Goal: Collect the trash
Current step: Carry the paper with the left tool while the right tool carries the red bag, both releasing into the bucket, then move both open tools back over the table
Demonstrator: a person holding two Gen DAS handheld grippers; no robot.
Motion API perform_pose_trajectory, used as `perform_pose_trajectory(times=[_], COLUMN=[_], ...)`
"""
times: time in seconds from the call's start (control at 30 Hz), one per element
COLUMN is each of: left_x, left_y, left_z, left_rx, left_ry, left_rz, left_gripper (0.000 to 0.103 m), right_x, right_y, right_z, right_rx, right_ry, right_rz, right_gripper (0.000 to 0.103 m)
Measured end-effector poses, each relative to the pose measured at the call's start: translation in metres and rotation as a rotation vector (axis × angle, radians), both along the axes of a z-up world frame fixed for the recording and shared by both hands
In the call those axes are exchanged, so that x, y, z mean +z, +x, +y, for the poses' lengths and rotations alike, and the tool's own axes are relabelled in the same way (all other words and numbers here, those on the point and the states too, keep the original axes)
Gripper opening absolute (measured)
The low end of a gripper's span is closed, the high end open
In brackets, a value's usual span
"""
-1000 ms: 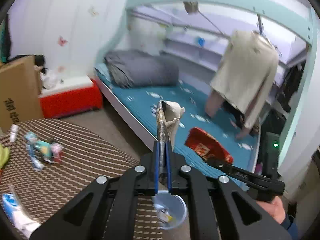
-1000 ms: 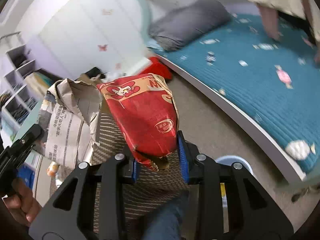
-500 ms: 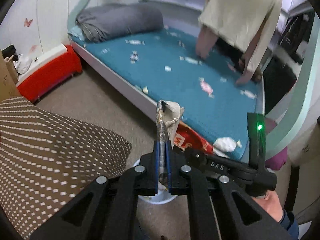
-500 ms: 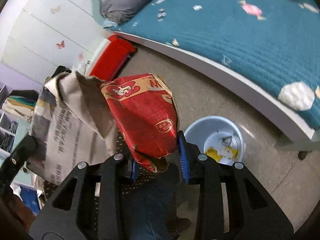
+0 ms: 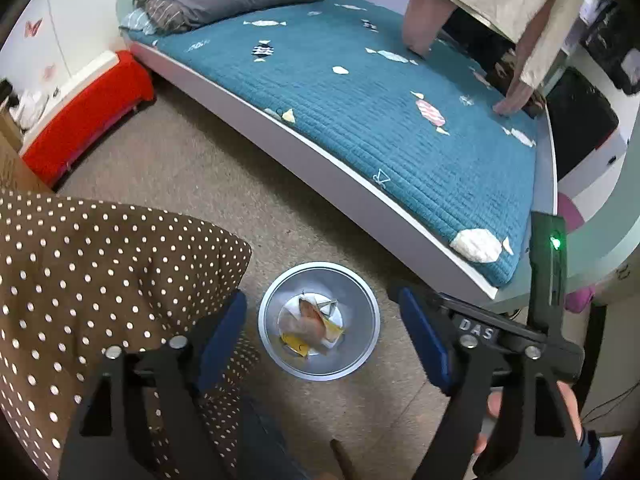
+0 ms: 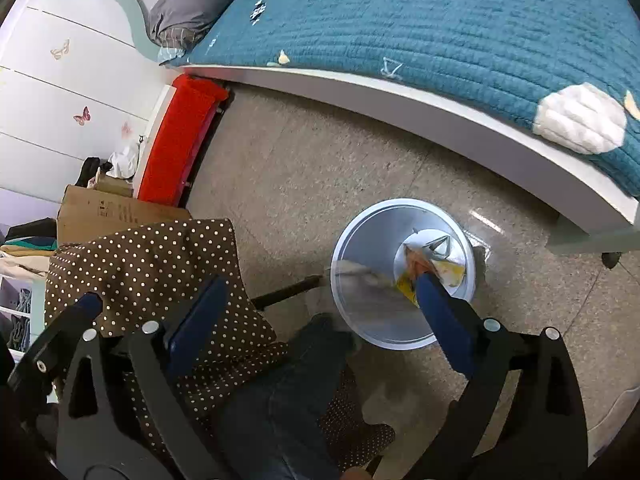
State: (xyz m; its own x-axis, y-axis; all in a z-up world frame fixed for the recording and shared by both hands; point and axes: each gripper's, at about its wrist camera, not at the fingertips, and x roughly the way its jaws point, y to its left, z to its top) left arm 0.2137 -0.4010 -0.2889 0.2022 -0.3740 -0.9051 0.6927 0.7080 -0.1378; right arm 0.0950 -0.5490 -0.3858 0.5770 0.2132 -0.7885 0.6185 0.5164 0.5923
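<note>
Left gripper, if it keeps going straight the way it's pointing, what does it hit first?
Most likely the grey bin on the floor. The left gripper, its fingers just opened and empty, points down into it, so it would meet the trash at the bottom, though depth is hard to judge.

Bin [image 5: 362, 300] smooth pale plastic, slight sheen. Floor [image 5: 192, 176] speckled stone, faintly glossy. Bed cover [image 5: 360, 92] quilted matt cloth. Tablecloth [image 5: 100, 272] dotted brown fabric. Trash [image 5: 310, 322] crumpled paper.

Bright even daylight; fisheye warp, dark vignette; falling trash [image 6: 360, 270] blurred.
</note>
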Motion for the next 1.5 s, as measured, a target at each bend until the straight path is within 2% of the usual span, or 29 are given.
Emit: perform_pose_trajectory(times=[0.2, 0.33, 0.53, 0.7, 0.9, 1.03, 1.3, 1.5], left_x=[0.017, 0.031, 0.066, 0.102, 0.133, 0.149, 0.180, 0.188], left_y=[-0.005, -0.012, -0.027, -0.039, -0.043, -0.040, -0.038, -0.040], left_z=[0.013, 0.021, 0.041, 0.072, 0.117, 0.154, 0.236, 0.301], left_rx=[0.028, 0.036, 0.052, 0.082, 0.138, 0.199, 0.342, 0.464], left_ry=[-0.024, -0.036, -0.087, -0.165, -0.220, -0.234, -0.264, -0.257], left_rz=[-0.033, -0.064, -0.124, -0.201, -0.240, -0.261, -0.351, -0.406], left_gripper=[0.086, 0.087, 0.089, 0.089, 0.089, 0.089, 0.089, 0.089], right_x=[0.016, 0.038, 0.088, 0.143, 0.199, 0.223, 0.252, 0.262], right_y=[-0.004, -0.003, -0.003, 0.000, 0.014, 0.028, 0.056, 0.075], right_z=[0.003, 0.008, 0.023, 0.045, 0.084, 0.114, 0.177, 0.231], right_rx=[-0.013, -0.021, -0.013, 0.016, 0.094, 0.152, 0.289, 0.407], right_ry=[-0.037, -0.071, -0.150, -0.238, -0.326, -0.359, -0.393, -0.398], right_rz=[-0.004, -0.024, -0.082, -0.157, -0.241, -0.283, -0.339, -0.373], right_gripper=[0.097, 0.097, 0.097, 0.097, 0.097, 0.097, 0.097, 0.097])
